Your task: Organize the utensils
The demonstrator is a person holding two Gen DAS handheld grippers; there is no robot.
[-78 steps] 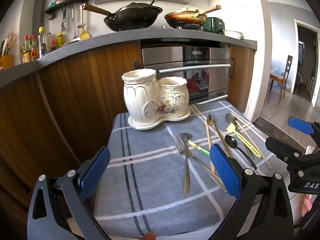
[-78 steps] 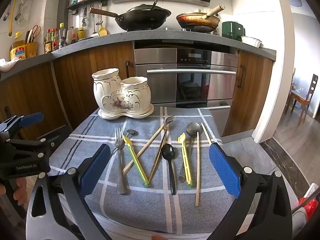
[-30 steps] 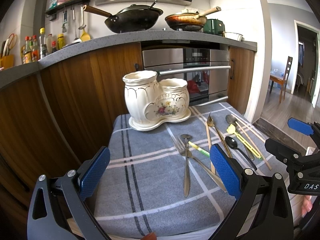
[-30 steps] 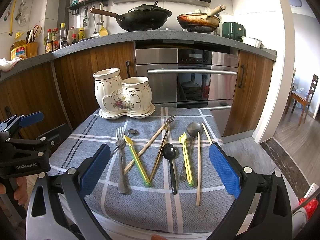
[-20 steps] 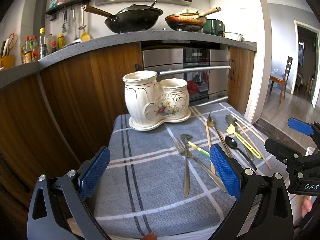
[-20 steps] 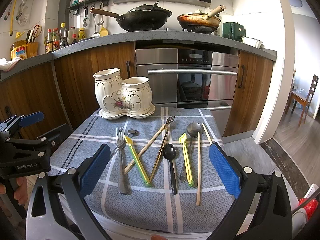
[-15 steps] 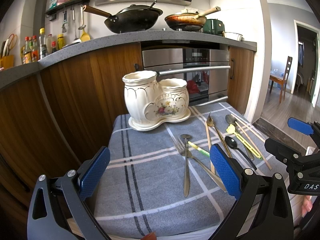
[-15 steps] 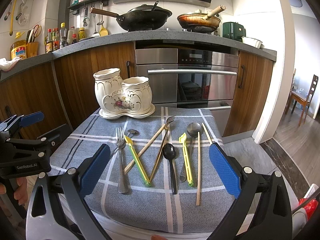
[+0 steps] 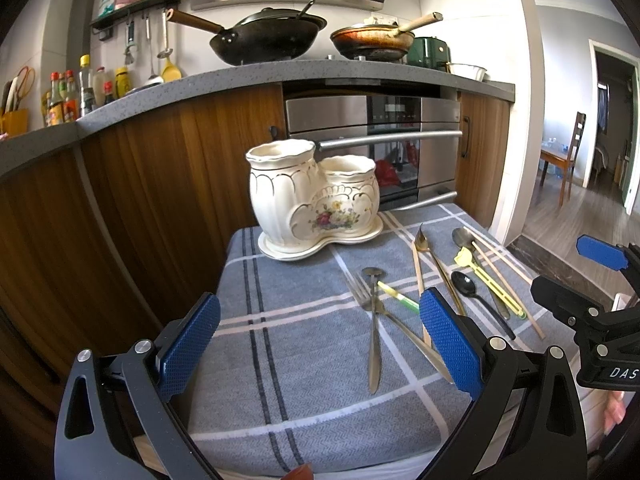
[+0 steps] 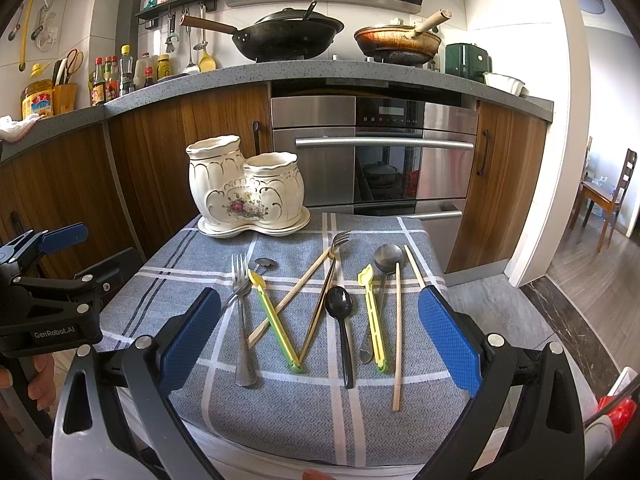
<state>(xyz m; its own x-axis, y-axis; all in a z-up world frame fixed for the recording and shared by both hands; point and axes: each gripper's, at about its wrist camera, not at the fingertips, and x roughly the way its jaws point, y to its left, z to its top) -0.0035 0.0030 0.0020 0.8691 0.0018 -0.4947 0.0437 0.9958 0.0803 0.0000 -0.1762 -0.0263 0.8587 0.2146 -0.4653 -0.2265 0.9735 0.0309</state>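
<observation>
1. Against the earlier frames almost nothing differs: both claws hang at the near edge of the cloth-covered counter [image 10: 288, 408] as before, and no utensil has shifted.
2. The left claw [image 9: 320, 344] stands wide open with nothing between its blue pads; the right claw [image 10: 320, 338] is likewise spread open and empty.
3. One cream ceramic holder [image 10: 246, 188] with two cups, joined on a single base, sits at the far left of the counter, both cups looking empty.
4. Two forks lie on the cloth: a silver fork [image 10: 241, 312] at the left and a gold fork [image 10: 325, 296] slanting in the middle.
5. Two yellow-green plastic pieces lie there, one [image 10: 274, 320] beside the silver fork and one [image 10: 373, 316] further right.
6. Three spoons show: a black spoon [image 10: 342, 320], a large silver spoon [image 10: 386, 260], and a small silver spoon [image 10: 264, 264] whose handle is mostly hidden under the fork, so that count is tentative.
7. Three wooden chopsticks appear: one [image 10: 292, 298] crossing the gold fork, one [image 10: 397, 332] lying straight at the right, one [image 10: 414, 266] partly behind the right pad.
8. All utensils lie outside the holder, well apart from it.
</observation>
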